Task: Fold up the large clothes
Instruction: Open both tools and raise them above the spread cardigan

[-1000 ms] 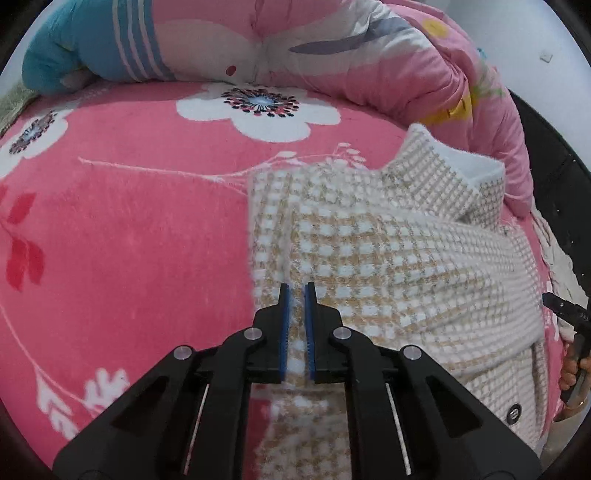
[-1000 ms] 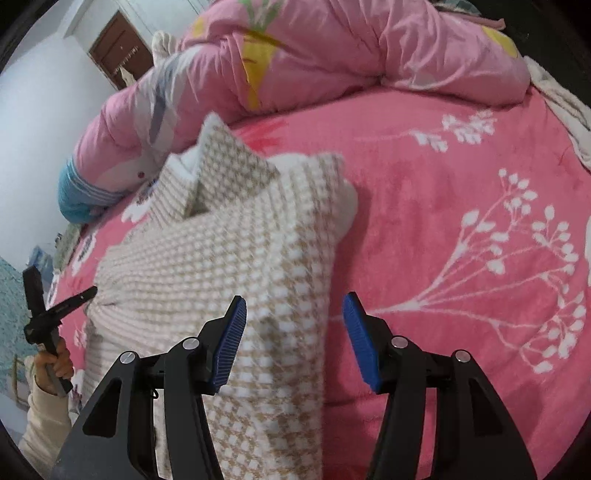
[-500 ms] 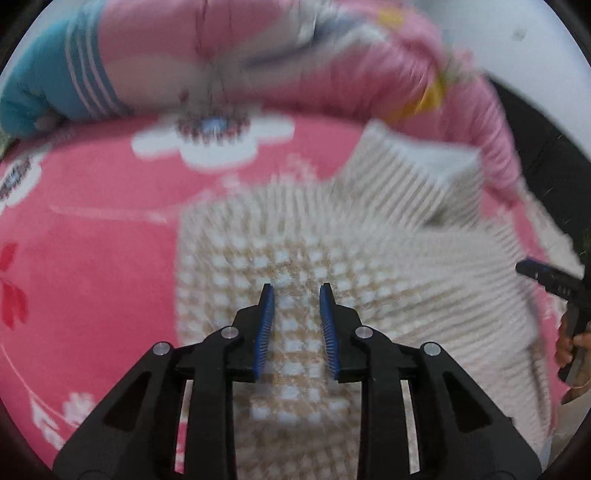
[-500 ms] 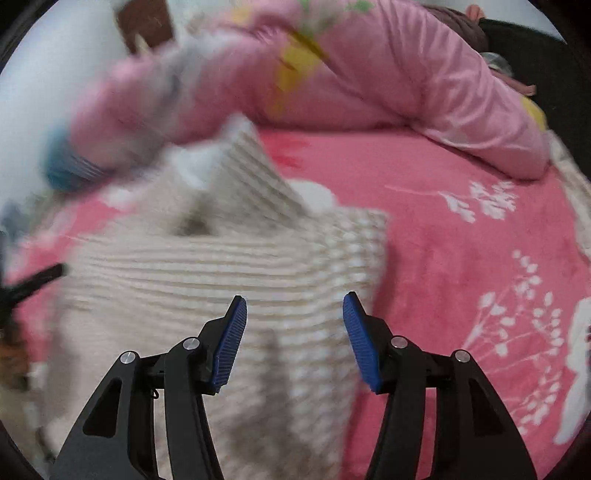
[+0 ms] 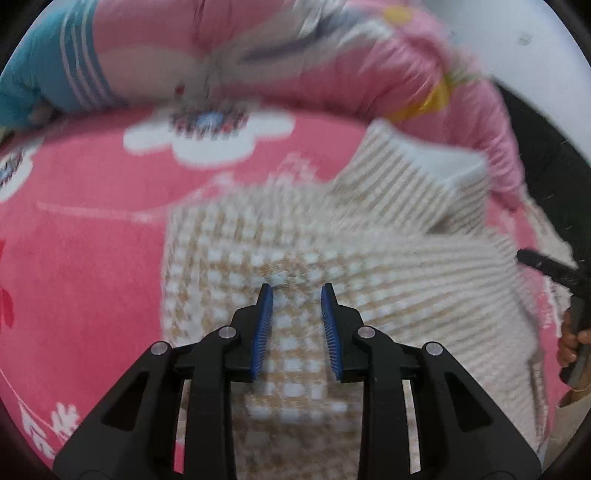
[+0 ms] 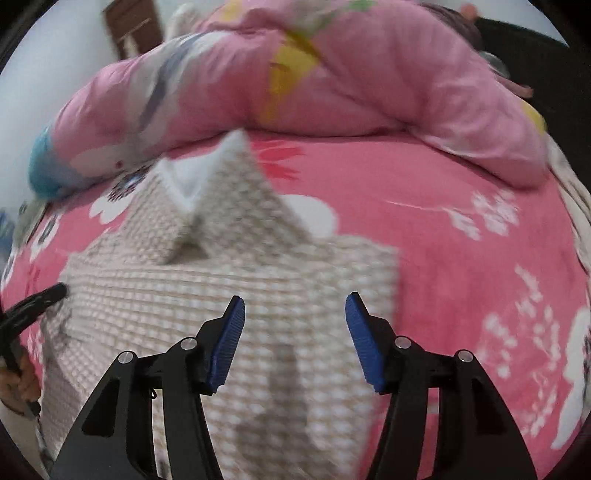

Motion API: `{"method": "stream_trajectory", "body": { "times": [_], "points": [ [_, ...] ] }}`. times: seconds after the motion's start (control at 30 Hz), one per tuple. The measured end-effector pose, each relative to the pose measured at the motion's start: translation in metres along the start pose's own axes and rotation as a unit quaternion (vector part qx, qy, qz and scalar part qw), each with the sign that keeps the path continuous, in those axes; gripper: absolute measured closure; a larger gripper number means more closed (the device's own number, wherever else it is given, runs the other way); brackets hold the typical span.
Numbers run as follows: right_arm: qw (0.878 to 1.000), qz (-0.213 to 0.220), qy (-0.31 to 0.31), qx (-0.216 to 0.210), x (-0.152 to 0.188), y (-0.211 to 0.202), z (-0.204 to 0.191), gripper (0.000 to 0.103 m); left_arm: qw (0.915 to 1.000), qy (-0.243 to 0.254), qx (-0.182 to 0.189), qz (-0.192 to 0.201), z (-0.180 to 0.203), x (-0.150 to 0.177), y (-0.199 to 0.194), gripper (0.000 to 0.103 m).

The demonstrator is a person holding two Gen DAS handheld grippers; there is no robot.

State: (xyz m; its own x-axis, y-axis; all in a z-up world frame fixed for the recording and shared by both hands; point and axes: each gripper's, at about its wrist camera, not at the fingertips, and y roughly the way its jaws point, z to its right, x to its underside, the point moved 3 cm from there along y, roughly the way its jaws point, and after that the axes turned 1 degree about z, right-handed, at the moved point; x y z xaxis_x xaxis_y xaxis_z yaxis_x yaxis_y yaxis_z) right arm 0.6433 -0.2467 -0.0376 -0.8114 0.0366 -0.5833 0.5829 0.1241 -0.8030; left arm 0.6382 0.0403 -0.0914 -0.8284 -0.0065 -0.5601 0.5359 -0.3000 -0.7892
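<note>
A beige-and-white checked garment (image 5: pixel 369 266) (image 6: pixel 221 288) lies spread on the pink flowered bedspread (image 5: pixel 92 240) (image 6: pixel 461 258), its white-lined collar (image 5: pixel 424 177) (image 6: pixel 207 184) pointing to the far side. My left gripper (image 5: pixel 296 288) hovers over the garment's left part, open, with cloth below the pads but not pinched. Over the garment's right part my right gripper (image 6: pixel 295 297) is open wide, holding nothing, its jaws spreading slightly. Each view shows the other gripper at its edge, the right gripper (image 5: pixel 546 266) and the left gripper (image 6: pixel 33 302), in a person's hand (image 5: pixel 572 339).
A rolled pink quilt (image 5: pixel 295 48) (image 6: pixel 332 74) with a blue end runs along the far side of the bed, just behind the collar. Bare bedspread lies left and right of the garment. A brown door (image 6: pixel 133 26) shows far back.
The left gripper let go of the garment's edge, opened and shifted over the cloth. The right gripper swung left from the garment's right edge, so it now sits over the cloth.
</note>
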Motion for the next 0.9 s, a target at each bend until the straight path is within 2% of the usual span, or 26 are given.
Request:
{"method": "stream_trajectory", "body": {
  "times": [0.03, 0.07, 0.13, 0.17, 0.2, 0.27, 0.33, 0.37, 0.43, 0.47, 0.5, 0.57, 0.67, 0.73, 0.8, 0.83, 0.9],
  "points": [
    [0.999, -0.030, 0.003, 0.019, 0.005, 0.022, 0.005, 0.047, 1.0000, 0.007, -0.004, 0.005, 0.003, -0.006, 0.011, 0.077],
    [0.999, -0.050, 0.018, 0.014, 0.008, 0.037, 0.012, 0.046, 0.9997, 0.020, -0.008, 0.013, 0.009, -0.015, 0.023, 0.077],
    [0.996, -0.052, 0.069, -0.013, 0.008, 0.040, 0.025, 0.047, 0.9995, 0.026, -0.008, 0.014, 0.017, -0.031, 0.039, 0.077],
    [0.996, -0.047, 0.077, -0.005, 0.006, 0.030, 0.024, 0.048, 0.9996, 0.023, -0.005, 0.016, 0.020, -0.041, 0.043, 0.077],
    [0.996, -0.045, 0.073, 0.002, 0.005, 0.024, 0.020, 0.048, 0.9995, 0.023, -0.002, 0.022, 0.024, -0.047, 0.045, 0.076],
    [0.998, -0.027, 0.043, -0.025, 0.007, 0.000, -0.007, 0.048, 0.9984, 0.040, 0.005, 0.040, 0.037, -0.061, 0.047, 0.076],
    [0.999, -0.016, 0.003, -0.042, 0.012, -0.014, -0.037, 0.048, 0.9963, 0.066, 0.018, 0.053, 0.056, -0.071, 0.053, 0.066],
    [0.998, -0.013, -0.019, -0.050, 0.016, -0.018, -0.050, 0.048, 0.9962, 0.077, 0.025, 0.031, 0.067, -0.074, 0.063, 0.061],
    [0.996, -0.022, -0.067, -0.046, 0.025, -0.011, -0.079, 0.048, 0.9957, 0.087, 0.030, 0.009, 0.088, -0.073, 0.089, 0.059],
    [0.995, -0.033, -0.085, -0.030, 0.029, 0.000, -0.088, 0.048, 0.9954, 0.093, 0.014, -0.017, 0.100, -0.073, 0.113, 0.056],
    [0.994, -0.053, -0.097, -0.007, 0.036, 0.022, -0.092, 0.046, 0.9939, 0.102, -0.009, -0.039, 0.109, -0.070, 0.136, 0.055],
    [0.995, -0.054, -0.085, -0.006, 0.040, 0.035, -0.085, 0.042, 0.9917, 0.123, -0.030, -0.025, 0.126, -0.073, 0.154, 0.055],
    [0.997, -0.049, -0.063, -0.001, 0.037, 0.010, -0.079, 0.042, 0.9932, 0.113, -0.020, -0.015, 0.140, -0.087, 0.157, 0.055],
    [0.997, -0.025, -0.075, -0.025, 0.046, -0.018, -0.088, 0.042, 0.9926, 0.121, -0.006, 0.003, 0.153, -0.091, 0.150, 0.053],
    [0.996, -0.017, -0.087, -0.015, 0.060, -0.025, -0.094, 0.042, 0.9915, 0.129, -0.006, 0.013, 0.157, -0.077, 0.149, 0.039],
    [0.996, -0.023, -0.092, -0.004, 0.066, -0.020, -0.092, 0.042, 0.9913, 0.130, -0.015, 0.006, 0.161, -0.078, 0.161, 0.038],
    [0.995, -0.034, -0.089, 0.013, 0.076, 0.003, -0.089, 0.033, 0.9896, 0.137, -0.043, -0.014, 0.168, -0.064, 0.181, 0.036]
  ]
}}
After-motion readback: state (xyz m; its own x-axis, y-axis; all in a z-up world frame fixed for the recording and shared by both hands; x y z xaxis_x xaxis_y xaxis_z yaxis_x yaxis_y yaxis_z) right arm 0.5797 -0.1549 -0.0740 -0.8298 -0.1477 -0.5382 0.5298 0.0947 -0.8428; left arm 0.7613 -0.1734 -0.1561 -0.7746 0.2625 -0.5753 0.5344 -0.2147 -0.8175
